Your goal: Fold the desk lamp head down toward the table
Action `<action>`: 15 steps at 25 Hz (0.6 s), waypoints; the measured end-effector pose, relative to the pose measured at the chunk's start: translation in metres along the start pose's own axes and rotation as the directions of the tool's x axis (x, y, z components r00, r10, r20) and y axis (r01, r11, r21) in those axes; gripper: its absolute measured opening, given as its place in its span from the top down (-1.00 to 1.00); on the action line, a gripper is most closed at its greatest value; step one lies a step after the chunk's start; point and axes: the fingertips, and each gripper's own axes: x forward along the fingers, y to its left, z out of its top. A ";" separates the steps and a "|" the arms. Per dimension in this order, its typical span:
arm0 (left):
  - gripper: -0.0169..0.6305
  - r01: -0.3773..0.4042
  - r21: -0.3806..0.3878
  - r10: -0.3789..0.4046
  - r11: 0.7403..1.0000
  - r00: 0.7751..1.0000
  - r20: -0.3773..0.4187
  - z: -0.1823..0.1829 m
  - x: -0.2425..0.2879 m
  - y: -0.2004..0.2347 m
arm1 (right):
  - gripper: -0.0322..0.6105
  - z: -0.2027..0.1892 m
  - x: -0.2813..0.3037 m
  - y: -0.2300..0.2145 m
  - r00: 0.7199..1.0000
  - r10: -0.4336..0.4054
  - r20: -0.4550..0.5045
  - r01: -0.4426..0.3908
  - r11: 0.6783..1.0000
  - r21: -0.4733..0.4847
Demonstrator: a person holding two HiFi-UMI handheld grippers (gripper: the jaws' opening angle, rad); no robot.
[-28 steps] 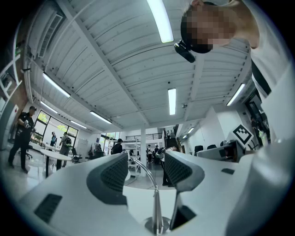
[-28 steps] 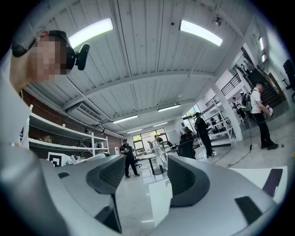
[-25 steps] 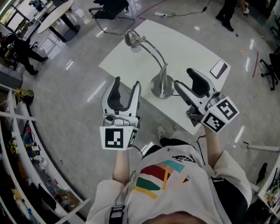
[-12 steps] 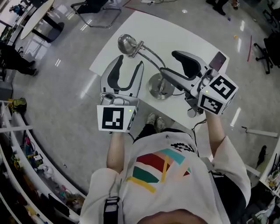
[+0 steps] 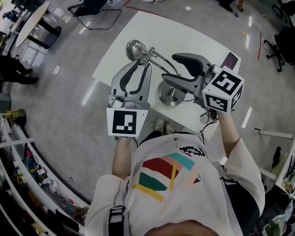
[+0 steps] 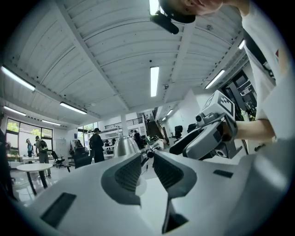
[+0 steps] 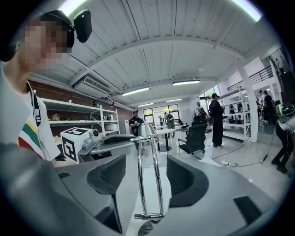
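Observation:
A chrome desk lamp stands on the white table (image 5: 198,37). Its head (image 5: 135,49) is raised at the left and a curved two-rod arm (image 5: 159,59) runs down to the round base (image 5: 168,94). My left gripper (image 5: 140,66) reaches the neck joint just behind the head. Its jaws have just been closing, and in the left gripper view the joint (image 6: 148,152) sits pinched between the tips of the left gripper (image 6: 147,156). My right gripper (image 5: 168,69) is open. In the right gripper view the arm's rods (image 7: 158,175) stand between the wide jaws of the right gripper (image 7: 146,161), touching neither pad.
A dark phone (image 5: 229,60) lies at the table's far right corner. An office chair (image 5: 92,9) stands on the shiny floor beyond the table's left end. People and shelving show in the room behind the lamp. My legs are against the table's near edge.
Both grippers have moved forward onto the lamp. The left one's jaws went from wide apart to narrow at the neck joint. The right one came to straddle the arm.

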 end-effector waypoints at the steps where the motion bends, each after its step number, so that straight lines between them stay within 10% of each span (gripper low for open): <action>1: 0.55 0.001 0.015 -0.001 1.000 1.000 -0.002 -0.001 0.001 0.001 | 0.00 -0.002 0.003 -0.002 1.000 0.003 -0.016 -0.003 1.000 0.003; 7: 0.58 0.056 0.145 -0.048 0.988 0.997 -0.060 -0.003 0.000 0.002 | 0.40 -0.002 0.015 -0.003 0.998 0.021 -0.066 -0.021 1.000 -0.007; 15: 0.59 0.065 0.159 -0.052 0.985 0.995 -0.084 -0.007 -0.001 0.005 | 0.42 -0.003 0.021 -0.001 0.984 0.045 -0.175 -0.049 0.999 -0.020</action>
